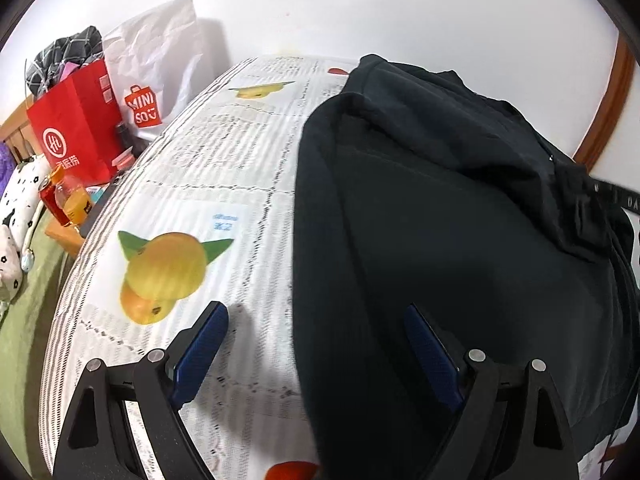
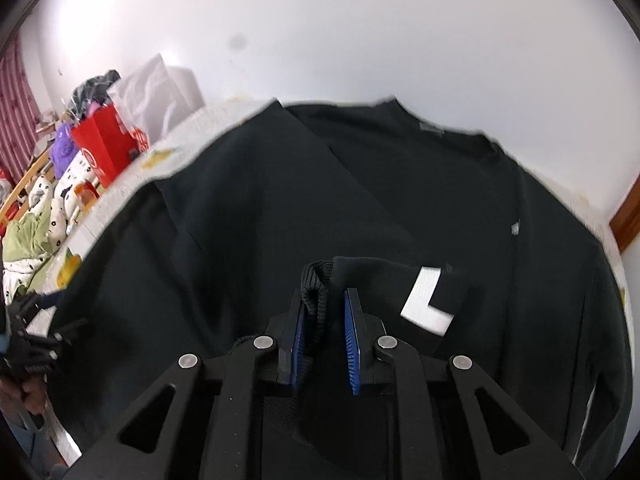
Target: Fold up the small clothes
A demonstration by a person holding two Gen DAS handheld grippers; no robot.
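A black sweatshirt (image 1: 460, 216) lies on a table covered with a fruit-print cloth (image 1: 208, 184). My left gripper (image 1: 316, 316) is open and empty, hovering over the sweatshirt's left edge, one finger above the cloth and one above the fabric. In the right wrist view the sweatshirt (image 2: 280, 200) fills the table, one sleeve folded across the body. My right gripper (image 2: 325, 300) is shut on the ribbed cuff (image 2: 318, 280) of the other sleeve, which carries a white patch (image 2: 426, 300), and holds it above the body.
A red paper bag (image 1: 80, 128) and a white Miniso bag (image 1: 156, 68) stand left of the table by the wall. Drink bottles (image 1: 72, 200) sit on a low stand. A bed with spotted bedding (image 2: 44, 208) lies further left. My left gripper shows at the left edge of the right wrist view (image 2: 28, 336).
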